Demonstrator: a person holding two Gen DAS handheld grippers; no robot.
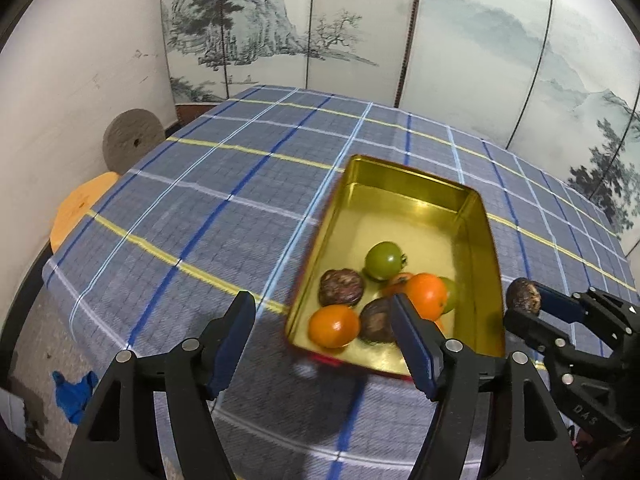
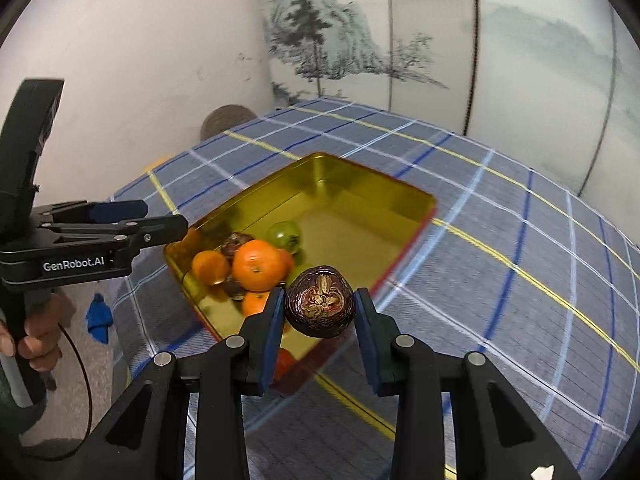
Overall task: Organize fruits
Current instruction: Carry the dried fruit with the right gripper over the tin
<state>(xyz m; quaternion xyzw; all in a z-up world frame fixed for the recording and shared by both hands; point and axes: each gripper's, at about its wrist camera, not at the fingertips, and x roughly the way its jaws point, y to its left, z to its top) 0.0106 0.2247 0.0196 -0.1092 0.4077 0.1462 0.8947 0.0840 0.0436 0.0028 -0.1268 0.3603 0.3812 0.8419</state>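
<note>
Dark wrinkled fruit (image 2: 320, 302) clamped in the right gripper (image 2: 319, 320), centre frame, just outside the gold tin (image 2: 376, 184) near its right wall. Best carried over the rim, lowered onto bare floor beyond the oranges (image 2: 258, 266), then released. Left gripper (image 1: 322, 334) spread apart, holding nothing.

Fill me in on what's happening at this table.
A person is sorting fruit with a handheld gripper in each hand. The right gripper is shut on a dark brown fruit, holding it in the air by the near edge of the gold tin. The tin sits on the plaid tablecloth and already holds oranges, a green fruit and more dark ones, all bunched at its near end. The left gripper is open and empty, next to the tin.
</note>
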